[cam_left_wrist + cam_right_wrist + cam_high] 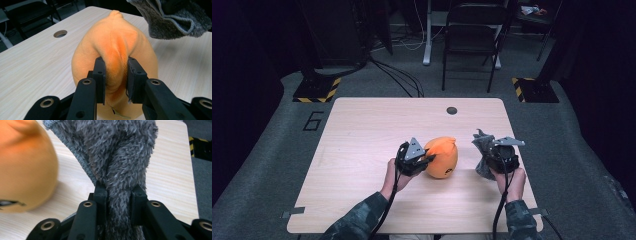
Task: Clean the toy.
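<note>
- While both grippers are loaded, 2 soft items are in hand: an orange plush piece (113, 47) and a grey fuzzy cloth (120, 157).
- Left gripper (115, 75): jaws clamped on a raised fold of the orange plush piece; fold bulges up between the pads, the body sits just ahead of the jaws on the table (362, 130).
- Right gripper (118, 200): jaws pinched shut on a bunch of the grey fuzzy cloth, which rises ahead of them; it looks lifted off the table.
- Handling, judged: both light, limp, compressible; nothing fragile. Fabric will stretch, so take a thick fold deep between the pads.
- Surroundings: cable hole (452, 110) beyond the jaws, well apart; chair (472, 35) off the table. Nothing obstructs; the 2 items sit near each other.
</note>
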`<state>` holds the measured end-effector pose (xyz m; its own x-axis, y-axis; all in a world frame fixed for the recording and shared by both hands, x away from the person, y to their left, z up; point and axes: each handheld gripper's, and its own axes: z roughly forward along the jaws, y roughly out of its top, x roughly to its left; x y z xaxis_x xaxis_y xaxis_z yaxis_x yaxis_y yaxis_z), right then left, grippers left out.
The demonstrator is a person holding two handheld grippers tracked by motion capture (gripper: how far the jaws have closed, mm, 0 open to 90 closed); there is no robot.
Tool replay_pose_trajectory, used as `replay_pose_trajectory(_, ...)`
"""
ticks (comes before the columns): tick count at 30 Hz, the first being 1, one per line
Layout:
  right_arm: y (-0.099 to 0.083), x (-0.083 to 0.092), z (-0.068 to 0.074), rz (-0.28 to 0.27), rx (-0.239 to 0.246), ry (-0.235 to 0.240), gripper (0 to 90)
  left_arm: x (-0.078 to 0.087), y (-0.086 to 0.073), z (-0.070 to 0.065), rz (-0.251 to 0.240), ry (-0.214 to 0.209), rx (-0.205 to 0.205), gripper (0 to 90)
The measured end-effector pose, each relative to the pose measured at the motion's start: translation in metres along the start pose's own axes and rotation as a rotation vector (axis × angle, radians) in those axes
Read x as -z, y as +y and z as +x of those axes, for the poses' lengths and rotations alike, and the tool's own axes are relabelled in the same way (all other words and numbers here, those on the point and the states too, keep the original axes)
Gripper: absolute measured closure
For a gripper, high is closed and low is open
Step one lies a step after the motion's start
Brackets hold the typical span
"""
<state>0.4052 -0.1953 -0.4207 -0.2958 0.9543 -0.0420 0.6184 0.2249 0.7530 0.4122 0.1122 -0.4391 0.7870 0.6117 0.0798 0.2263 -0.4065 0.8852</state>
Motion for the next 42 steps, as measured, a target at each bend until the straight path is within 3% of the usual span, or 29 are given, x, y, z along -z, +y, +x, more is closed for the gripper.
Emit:
replay_pose_trajectory(3,-0.004,-0.004,-0.005,0.028,-0.017,-0.014,72.2,0.004,0.000,0.005,-0.008,-0.001,0.029,72.4)
replay_pose_trajectory(8,-0.013,-0.016,-0.013,0.077,-0.050,-0.046,71.6,0.004,-0.005,0.017,0.027,0.013,0.076,72.2)
replay_pose_trajectory(14,-0.026,-0.032,-0.024,0.129,-0.084,-0.053,69.6,0.004,-0.016,0.039,0.044,0.049,0.176,71.2)
replay_pose_trajectory(21,-0.036,-0.050,-0.025,0.184,-0.078,-0.062,64.0,0.002,-0.027,0.058,0.081,0.094,0.235,64.9)
replay_pose_trajectory(27,-0.039,-0.060,-0.021,0.199,-0.068,-0.067,54.1,0.001,-0.033,0.069,0.105,0.145,0.249,54.8)
replay_pose_trajectory(31,-0.040,-0.064,-0.018,0.207,-0.072,-0.063,40.8,0.002,-0.037,0.077,0.122,0.212,0.247,47.2)
replay_pose_trajectory(34,-0.040,-0.066,-0.018,0.203,-0.072,-0.060,32.7,0.003,-0.040,0.084,0.127,0.239,0.256,43.1)
replay_pose_trajectory(42,-0.040,-0.063,-0.024,0.168,-0.078,-0.021,17.8,0.005,-0.041,0.089,0.119,0.245,0.265,34.3)
